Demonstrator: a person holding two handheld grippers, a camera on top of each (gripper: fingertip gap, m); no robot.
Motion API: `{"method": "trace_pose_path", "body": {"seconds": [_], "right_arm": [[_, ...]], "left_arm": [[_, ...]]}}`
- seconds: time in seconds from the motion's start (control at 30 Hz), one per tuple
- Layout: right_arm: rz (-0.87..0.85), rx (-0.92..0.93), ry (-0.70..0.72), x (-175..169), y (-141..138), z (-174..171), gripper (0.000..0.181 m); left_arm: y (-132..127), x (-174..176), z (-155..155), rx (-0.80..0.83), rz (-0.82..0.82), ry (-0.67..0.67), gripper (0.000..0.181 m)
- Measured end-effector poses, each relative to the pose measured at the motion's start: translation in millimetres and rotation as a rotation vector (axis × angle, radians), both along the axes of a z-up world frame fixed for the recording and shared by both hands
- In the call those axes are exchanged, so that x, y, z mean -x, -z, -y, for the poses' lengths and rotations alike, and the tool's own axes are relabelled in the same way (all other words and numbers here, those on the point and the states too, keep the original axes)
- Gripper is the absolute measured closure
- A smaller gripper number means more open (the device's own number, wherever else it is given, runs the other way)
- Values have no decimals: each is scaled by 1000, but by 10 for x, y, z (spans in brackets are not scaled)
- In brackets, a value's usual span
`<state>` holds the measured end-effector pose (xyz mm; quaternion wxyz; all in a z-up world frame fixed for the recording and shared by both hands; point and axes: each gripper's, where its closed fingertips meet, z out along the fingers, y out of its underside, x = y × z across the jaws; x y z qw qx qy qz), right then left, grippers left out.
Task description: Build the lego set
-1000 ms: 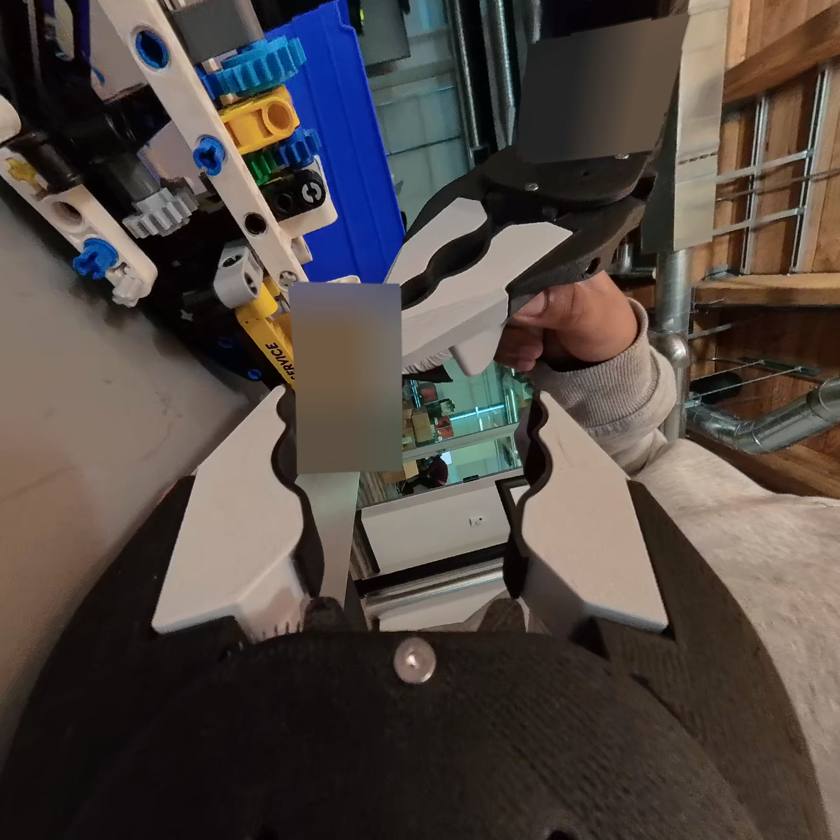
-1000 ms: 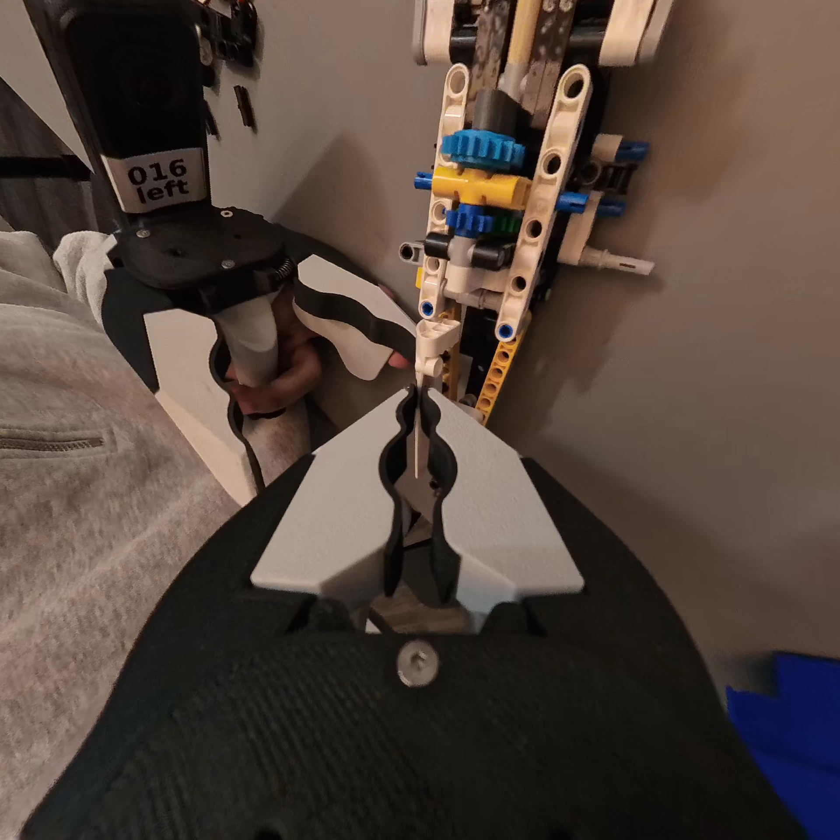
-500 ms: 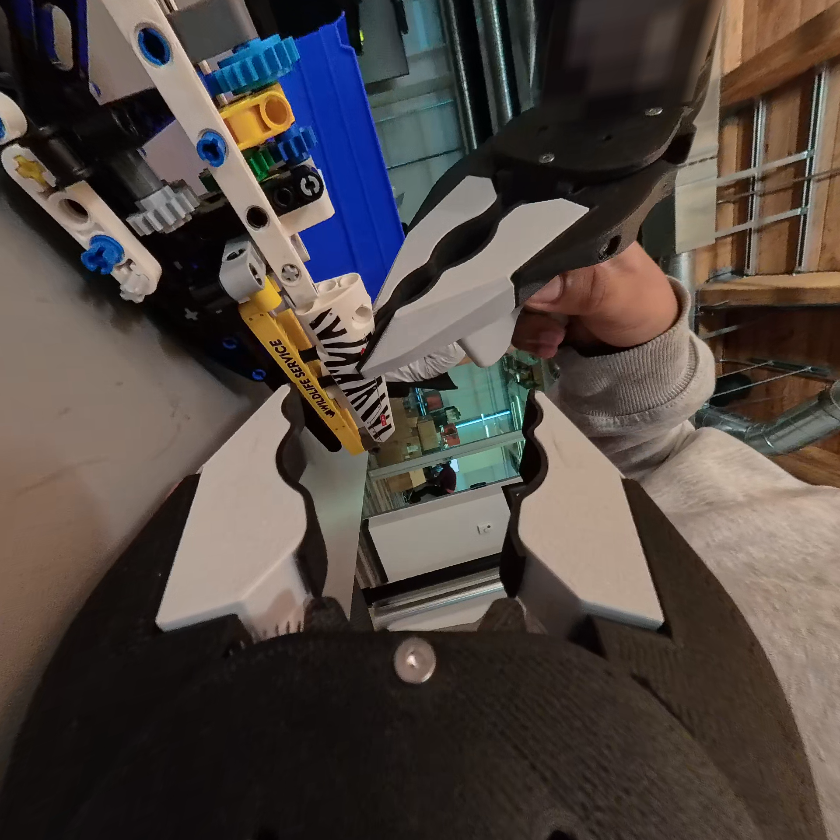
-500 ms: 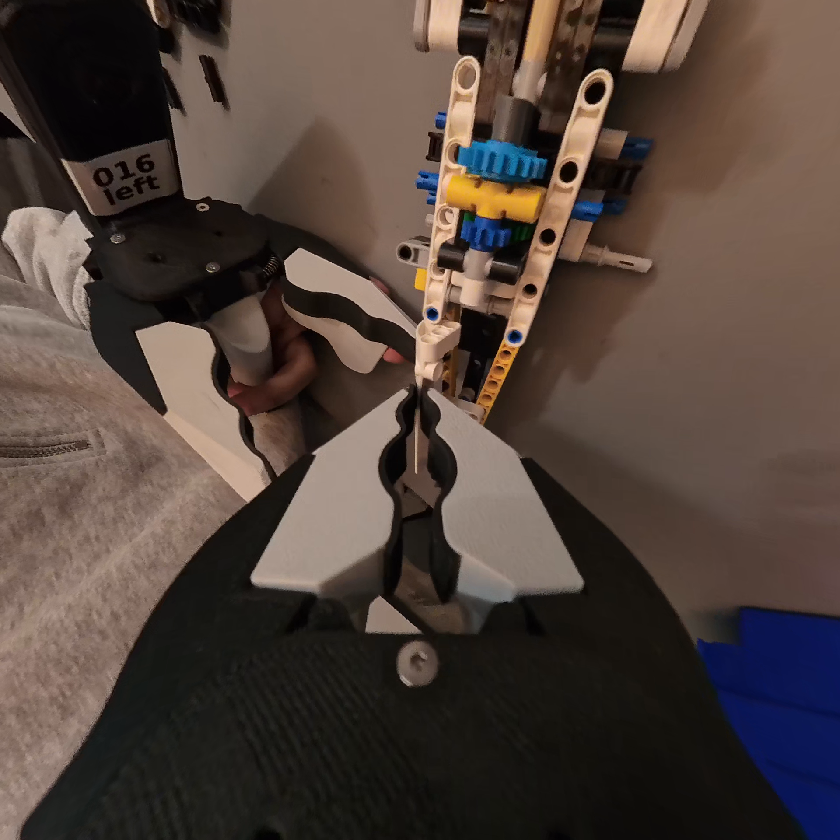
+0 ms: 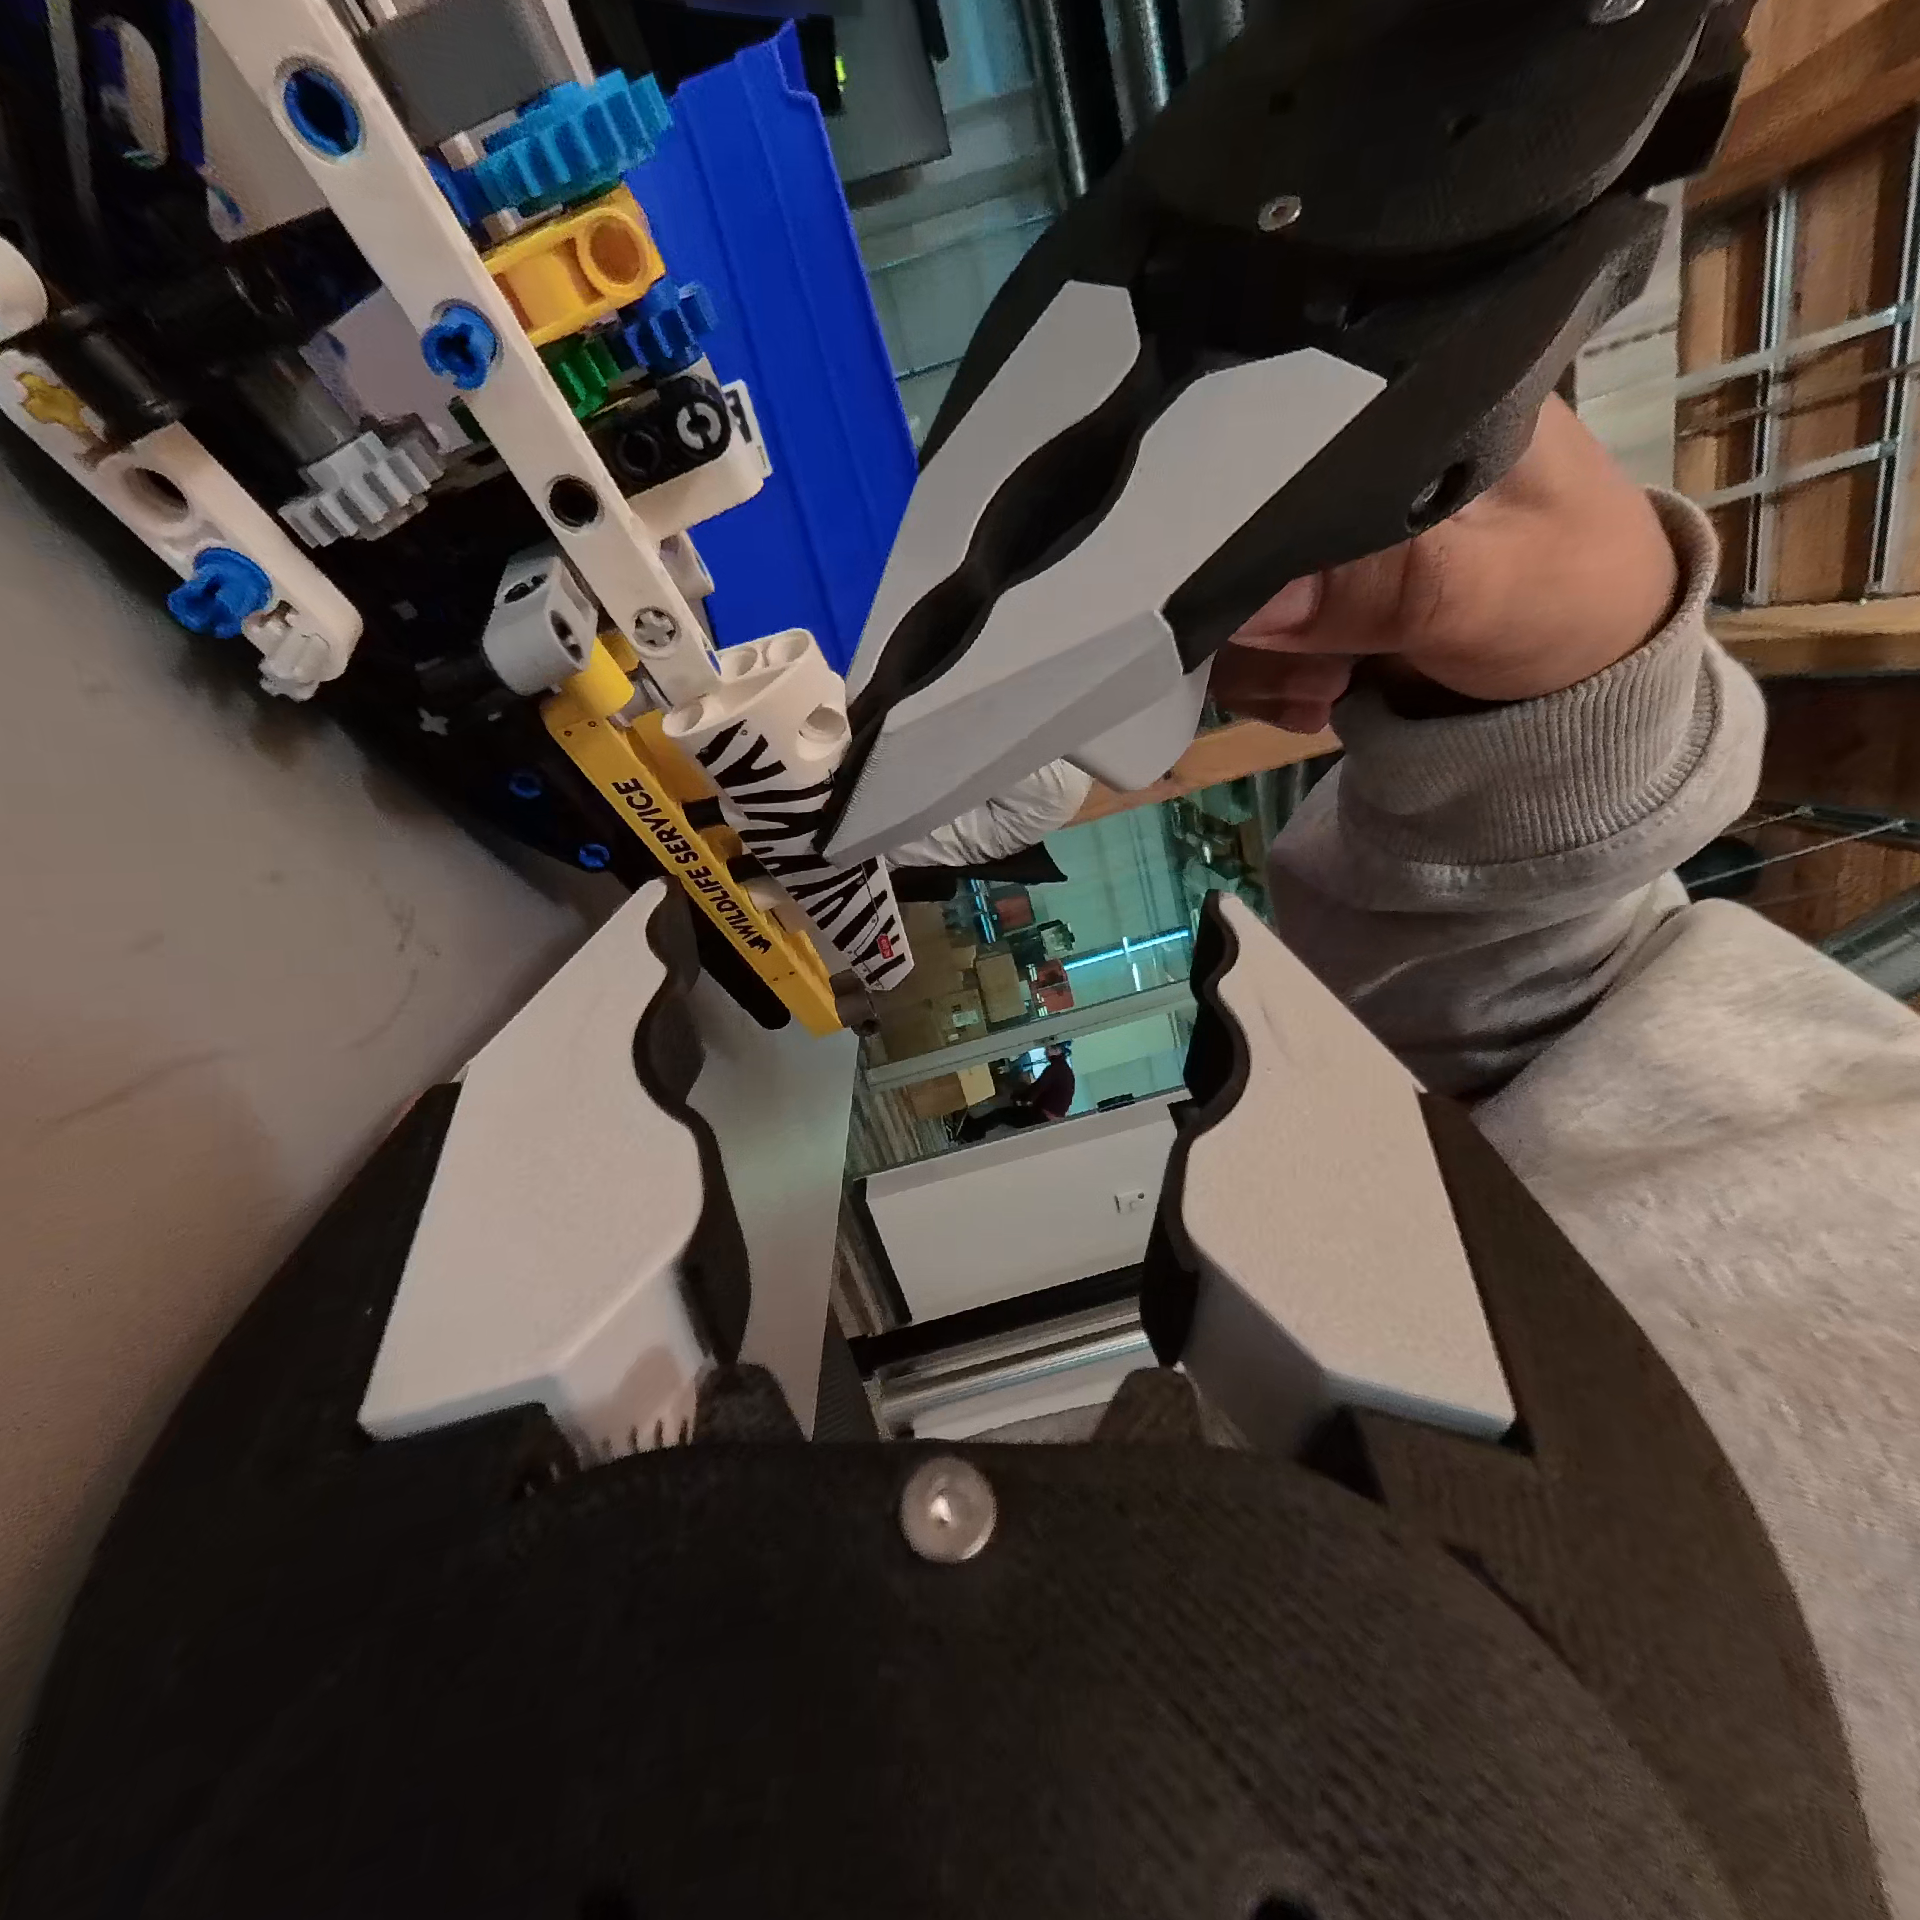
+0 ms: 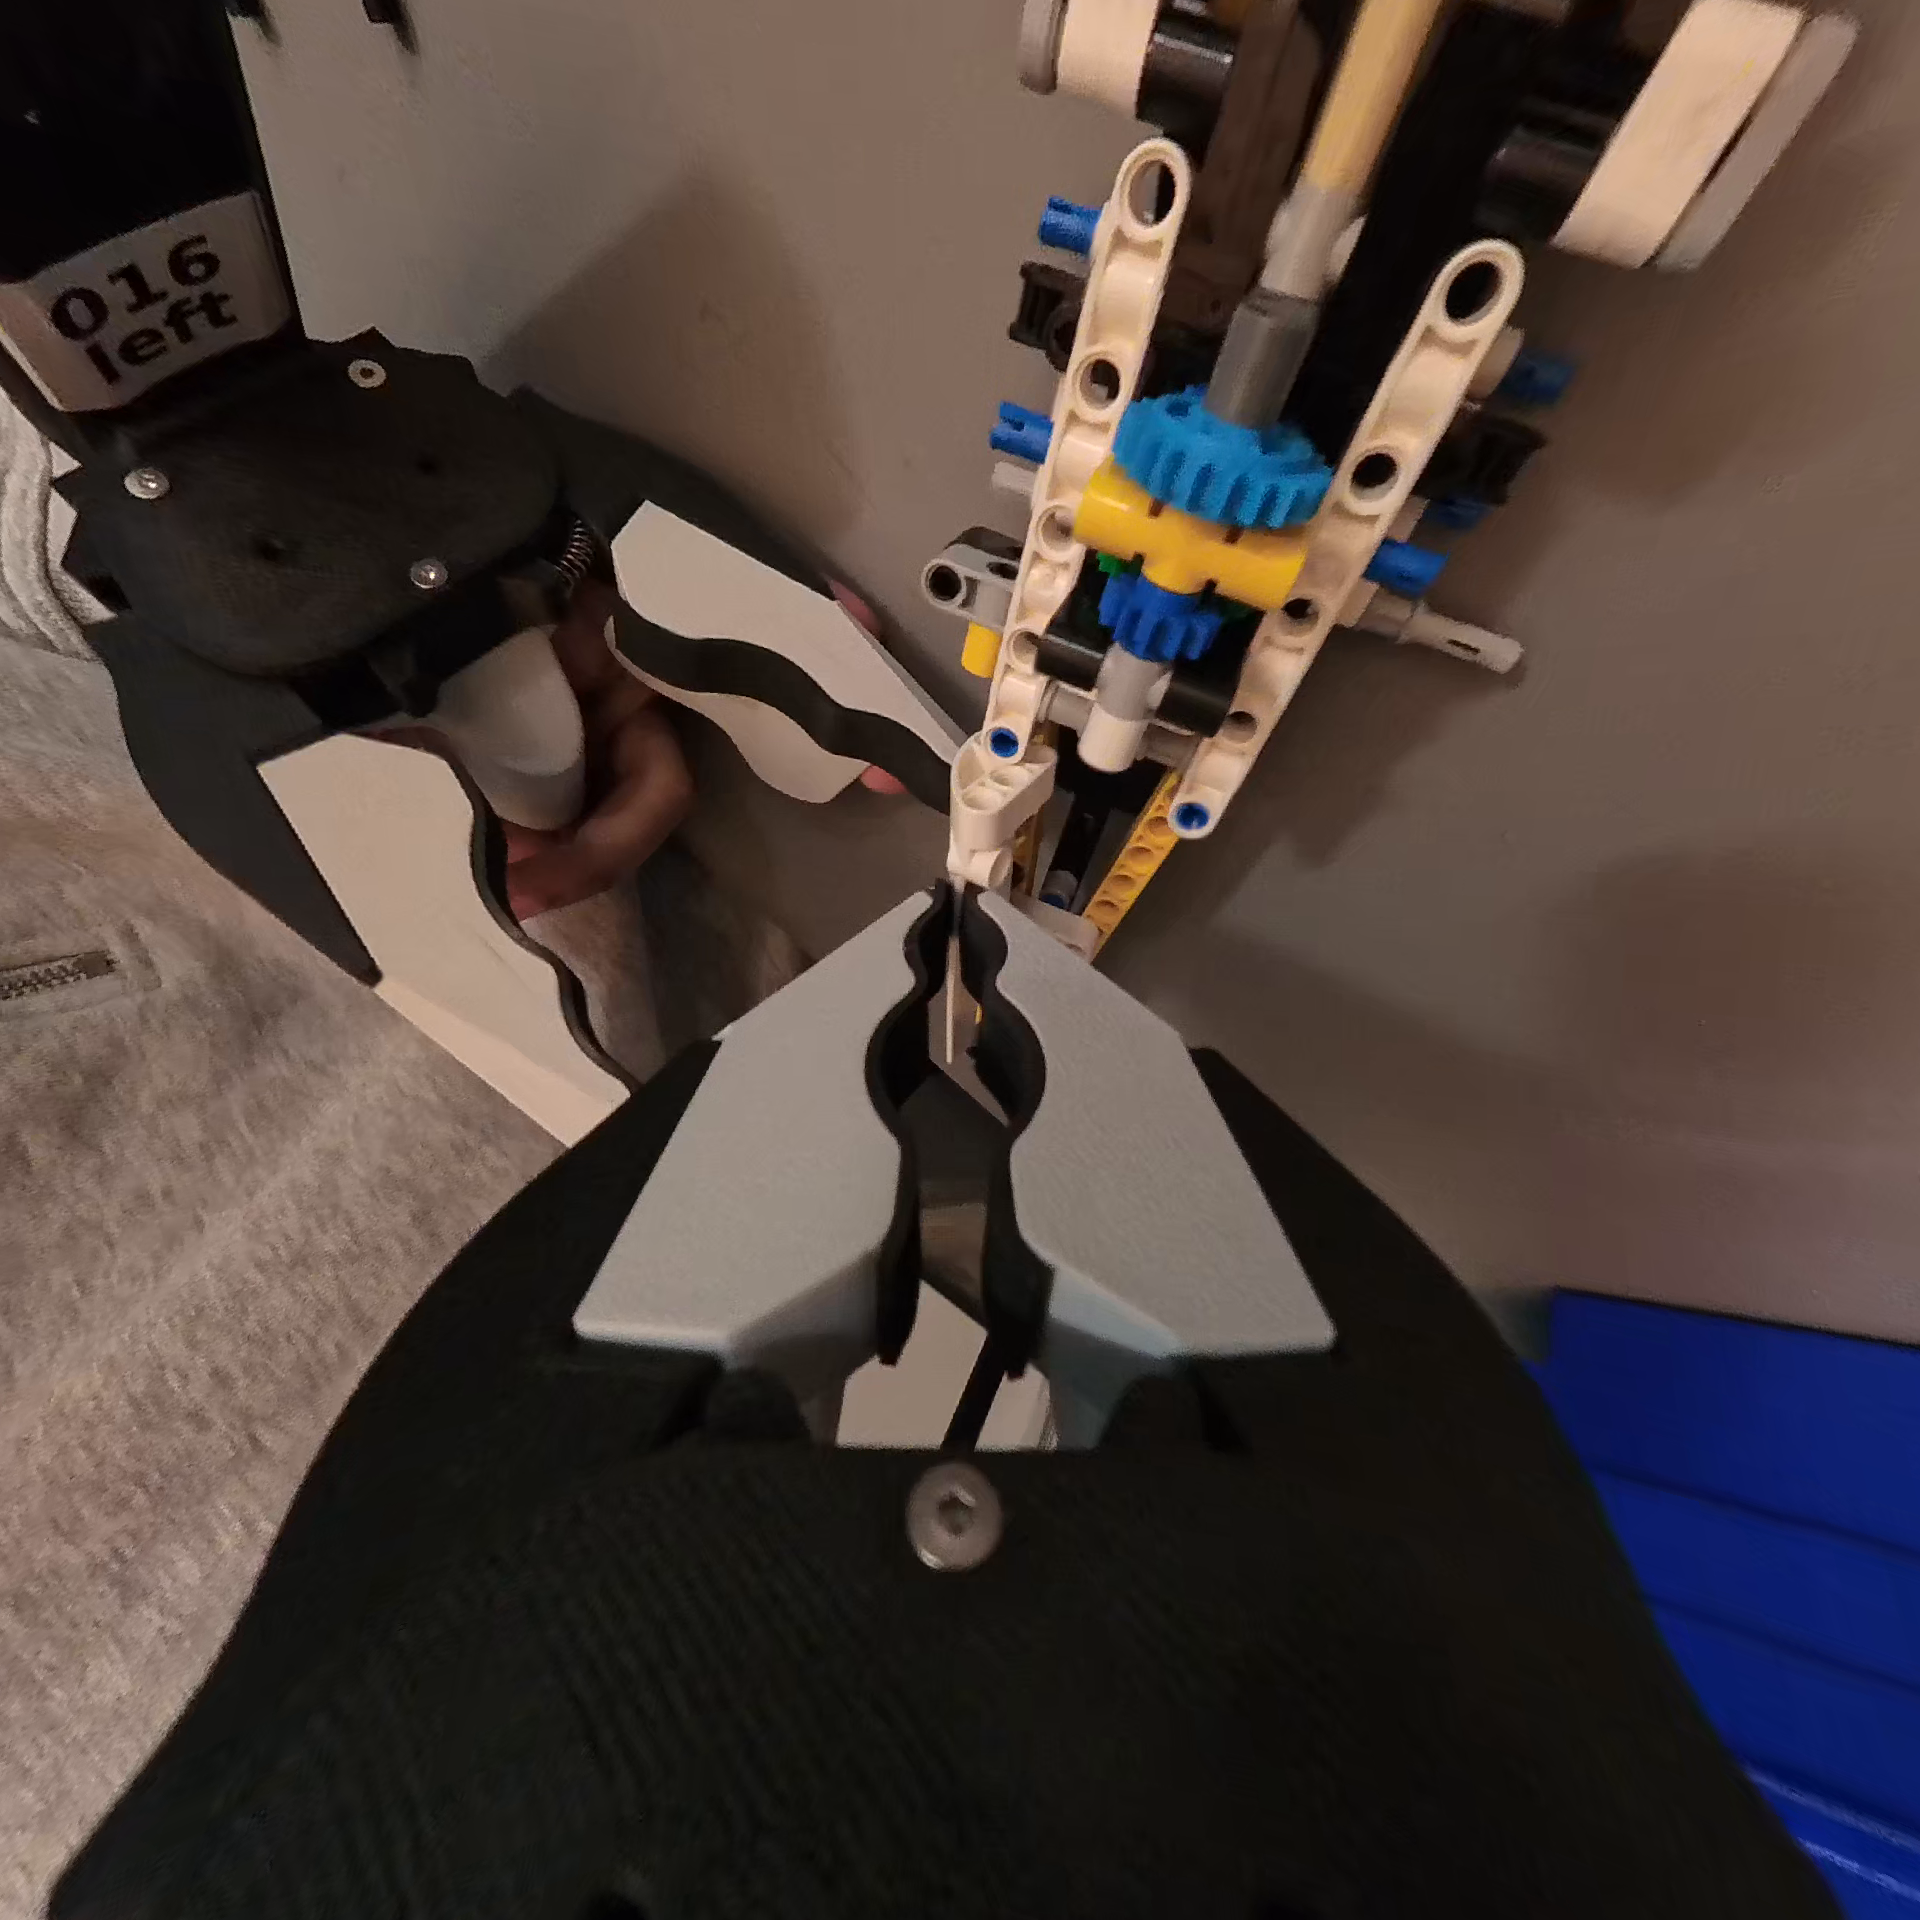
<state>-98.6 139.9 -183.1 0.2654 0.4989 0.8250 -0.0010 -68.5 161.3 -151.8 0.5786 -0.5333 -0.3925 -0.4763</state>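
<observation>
Right claw (image 6: pixel 961 914) pressed together on a white striped panel (image 5: pixel 800 821), pinching its thin edge so the panel's connector end points at the model (image 6: pixel 1195 540). Seen from the left wrist view, same claw (image 5: pixel 852 821) gripping the panel beside a yellow beam (image 5: pixel 707 873) at the model's near end; connector holes close against a white liftarm (image 5: pixel 540 436), apparently being lined up for attachment, though seating cannot be confirmed. Left claw (image 5: pixel 925 956) spread wide, holding nothing, near the model's near end; in the right wrist view, one of its fingers (image 6: pixel 769 686) reaching just beside the panel's connector, contact not clear; probably placed to brace the model against the push. Model lying on the grey desk (image 6: pixel 1558 935), blue gears (image 6: pixel 1221 457) and yellow connector (image 6: pixel 1184 540) framed between two white liftarms. Blue bin (image 6: pixel 1745 1558) at near right, apart from the work. Likely step in hand: pressing the panel onto the frame.
</observation>
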Motion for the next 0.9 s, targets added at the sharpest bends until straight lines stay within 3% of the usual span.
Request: {"method": "trace_pose_path", "body": {"seconds": [0.9], "right_arm": [[14, 54, 123, 7, -16, -16, 181]], "left_arm": [[2, 32, 20, 3, -4, -12, 94]]}}
